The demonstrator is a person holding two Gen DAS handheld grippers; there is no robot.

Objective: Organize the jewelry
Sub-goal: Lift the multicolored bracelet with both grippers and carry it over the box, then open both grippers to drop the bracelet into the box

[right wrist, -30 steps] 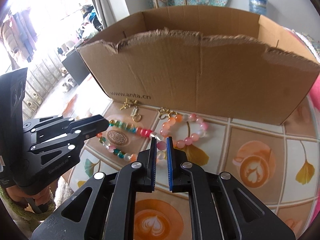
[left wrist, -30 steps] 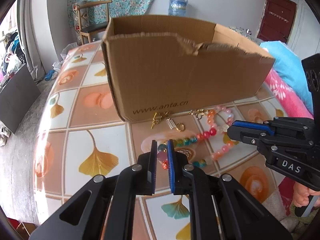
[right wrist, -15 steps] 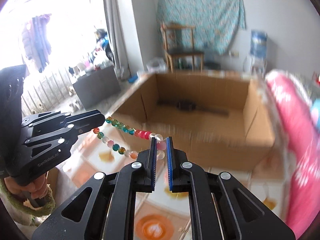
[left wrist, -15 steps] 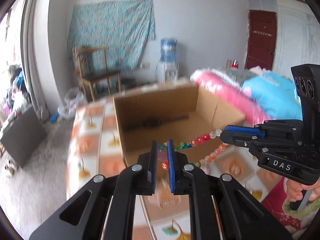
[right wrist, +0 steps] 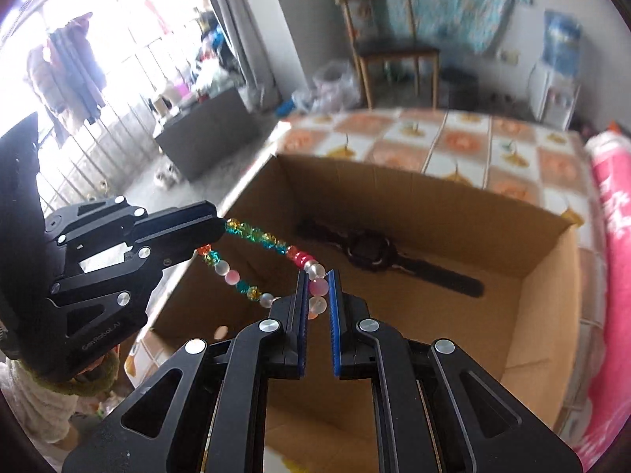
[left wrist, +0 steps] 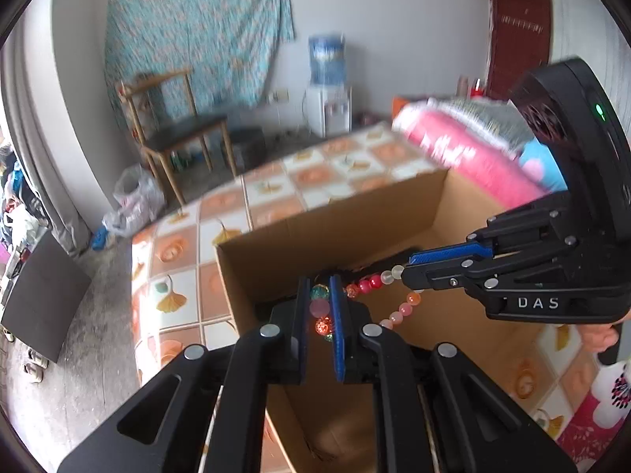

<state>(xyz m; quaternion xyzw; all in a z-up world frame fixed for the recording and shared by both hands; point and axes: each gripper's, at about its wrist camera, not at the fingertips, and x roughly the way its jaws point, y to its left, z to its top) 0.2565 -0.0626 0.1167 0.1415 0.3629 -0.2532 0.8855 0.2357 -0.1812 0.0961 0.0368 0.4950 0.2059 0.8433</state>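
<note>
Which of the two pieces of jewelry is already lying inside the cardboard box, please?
The black wristwatch; it lies on the box floor, while the beaded bracelet hangs between both grippers.

A table (right wrist: pixel 465 146) in a tiled, leaf-patterned cloth is carrying an open cardboard box (right wrist: pixel 544 283) (a pink quilt (left wrist: pixel 473 157) is lying alongside).

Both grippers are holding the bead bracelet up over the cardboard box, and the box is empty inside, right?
Not quite. The box isn't empty: a black watch lies on its floor, as the right wrist view shows. The rest holds: the left gripper and right gripper both hold the bead bracelet over the box.
</note>
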